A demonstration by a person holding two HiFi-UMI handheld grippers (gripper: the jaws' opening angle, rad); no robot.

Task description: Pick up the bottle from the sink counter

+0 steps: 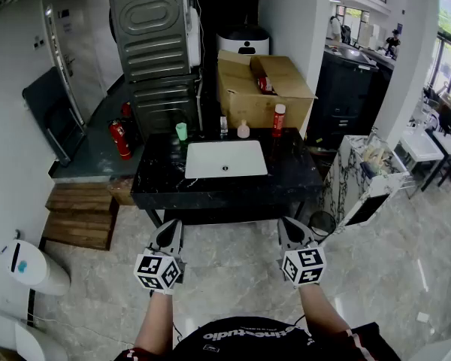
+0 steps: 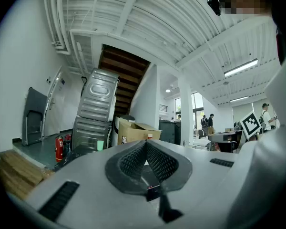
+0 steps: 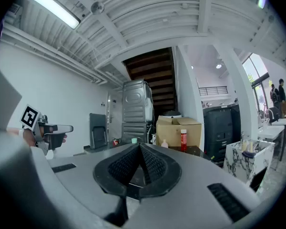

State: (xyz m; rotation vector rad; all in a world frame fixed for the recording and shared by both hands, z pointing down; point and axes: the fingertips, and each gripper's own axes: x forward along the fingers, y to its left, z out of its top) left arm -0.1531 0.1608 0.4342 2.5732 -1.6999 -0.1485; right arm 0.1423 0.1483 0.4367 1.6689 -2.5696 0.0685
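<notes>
Left hand-held gripper (image 1: 169, 230) and right hand-held gripper (image 1: 289, 229) are hovering short of the desk's (image 1: 293, 173) near edge, jaws pressed together, gripping nothing. Red bottle (image 1: 279, 119) is standing at the far edge, right of the sink (image 1: 225, 159).

The sink counter (image 1: 158, 183) was glossy black with thin white veining, and the basin (image 1: 225, 159) set in it was plain white. Along the counter's back edge stood a red bottle (image 1: 279, 120) with a white cap, a pale pink bottle (image 1: 243, 130) and a mint-green cup (image 1: 182, 131). Behind the counter, the cardboard box (image 1: 244, 92) was tan and the ribbed machine (image 1: 150, 43) dull grey. To the counter's left, the fire extinguisher (image 1: 120, 140) was red and the wooden steps (image 1: 79, 213) warm brown. In front of the counter, the left gripper (image 1: 171, 224) and right gripper (image 1: 289, 222) were grey with black-and-white square markers.
</notes>
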